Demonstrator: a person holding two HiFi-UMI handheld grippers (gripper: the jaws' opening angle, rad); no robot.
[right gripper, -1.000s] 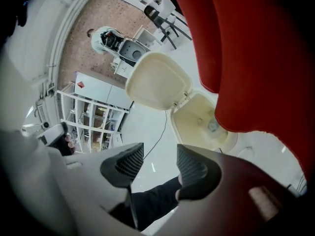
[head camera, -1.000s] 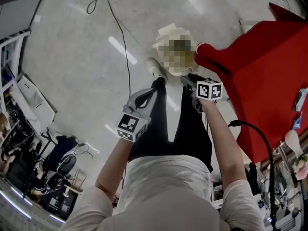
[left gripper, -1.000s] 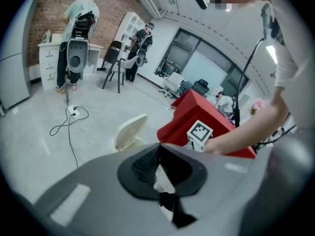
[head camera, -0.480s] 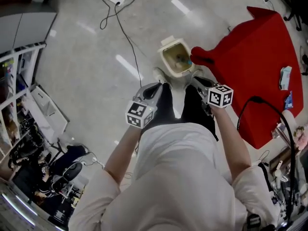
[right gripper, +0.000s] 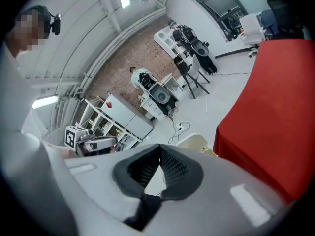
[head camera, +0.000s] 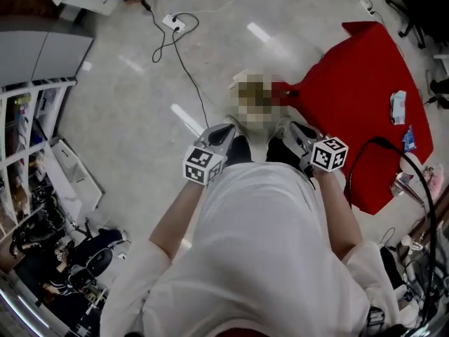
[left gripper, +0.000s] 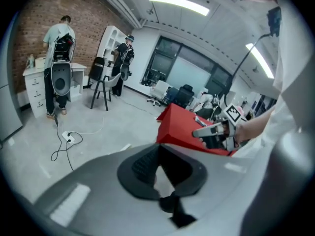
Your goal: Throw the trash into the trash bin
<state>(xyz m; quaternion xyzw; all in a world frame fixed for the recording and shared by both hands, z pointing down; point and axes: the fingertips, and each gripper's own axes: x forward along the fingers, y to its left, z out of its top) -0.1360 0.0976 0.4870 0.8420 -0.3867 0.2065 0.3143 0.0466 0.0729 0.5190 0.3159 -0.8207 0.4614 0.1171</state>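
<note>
The cream trash bin [right gripper: 196, 142] stands on the floor [head camera: 133, 90] against the corner of the red tablecloth [head camera: 358, 111], below and ahead of both claws and well apart from them. The right gripper [head camera: 296, 127] has just closed, its jaws pressed together on nothing. The left gripper [head camera: 226, 128] is likewise pressed together and empty.

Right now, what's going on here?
A person stands holding a gripper in each hand, low in front of the body. The left gripper is shut and empty. The right gripper has just been closing its jaws, which now meet with nothing between them. The cream trash bin sits on the floor beside the corner of the red-covered table, ahead of the person. What is inside the bin cannot be seen.
</note>
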